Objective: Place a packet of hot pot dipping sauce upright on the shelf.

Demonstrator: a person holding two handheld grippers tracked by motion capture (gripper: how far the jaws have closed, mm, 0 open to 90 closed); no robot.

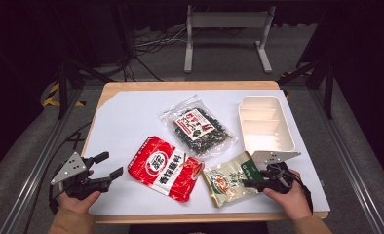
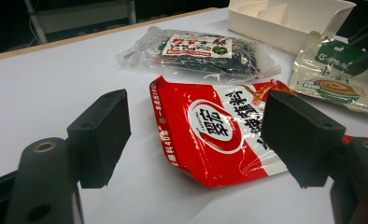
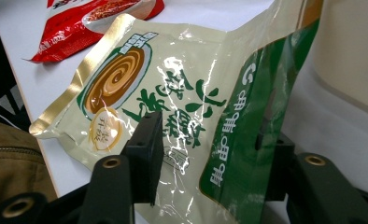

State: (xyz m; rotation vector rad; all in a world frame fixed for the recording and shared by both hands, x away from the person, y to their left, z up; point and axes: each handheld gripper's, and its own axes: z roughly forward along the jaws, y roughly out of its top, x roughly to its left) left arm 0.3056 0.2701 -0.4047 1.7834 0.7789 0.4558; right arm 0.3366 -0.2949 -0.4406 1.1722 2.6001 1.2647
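A beige and green pouch (image 1: pixel 229 179) (image 3: pixel 140 88) lies near the table's front right. Its green edge curls up between the jaws of my right gripper (image 1: pixel 251 184) (image 3: pixel 208 135), which straddle it with a gap left at the near pad. At the front left my left gripper (image 1: pixel 111 164) (image 2: pixel 196 112) stands open above the table, nothing between its jaws. Ahead of the left gripper lies a red pouch (image 1: pixel 164 168) (image 2: pixel 215 135) (image 3: pixel 79 18). A clear bag of dark pieces (image 1: pixel 198 126) (image 2: pixel 201 53) rests in the middle.
A white divided tray (image 1: pixel 265 127) (image 2: pixel 289 18) stands at the right, just beyond the right gripper. The white table sheet (image 1: pixel 126 117) is bare at the left and back. A brown sleeve (image 3: pixel 9 149) is at the front edge.
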